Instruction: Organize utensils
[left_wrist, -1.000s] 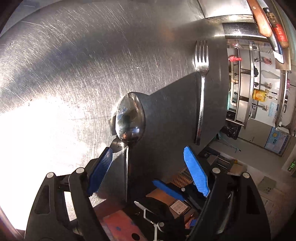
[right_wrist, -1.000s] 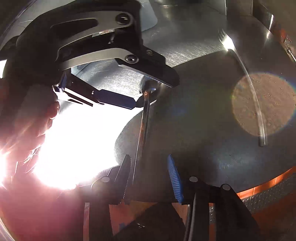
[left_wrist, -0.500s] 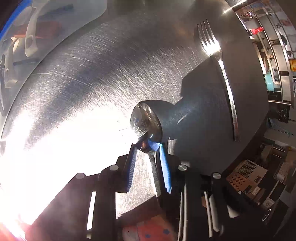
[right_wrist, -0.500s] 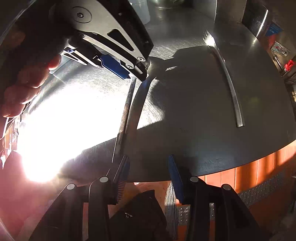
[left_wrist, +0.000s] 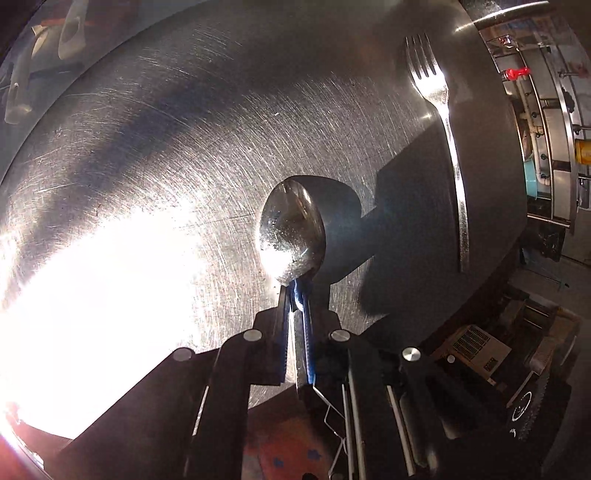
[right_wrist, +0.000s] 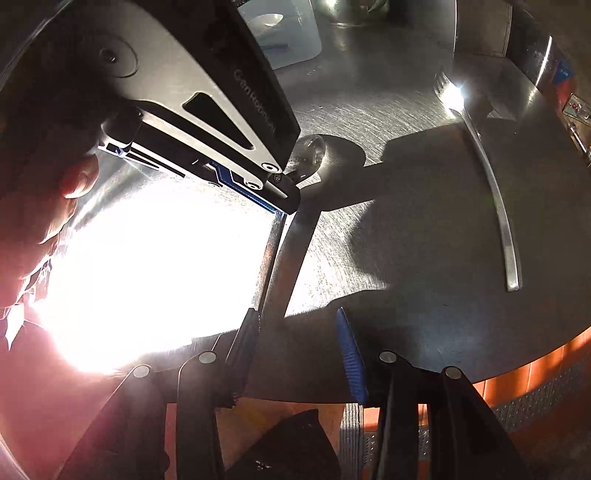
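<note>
Jaws of the left gripper (left_wrist: 298, 291) are clamped on the spoon (left_wrist: 291, 236) at its neck, bowl just ahead over the steel counter (left_wrist: 166, 147); the right gripper (right_wrist: 295, 332) stands apart, nothing between; farther right lies the fork (left_wrist: 447, 140), flat, well apart from the spoon.

spoon (left_wrist: 291, 236) neck hidden between claw pads, counter (right_wrist: 155, 266) washed out by glare
</note>
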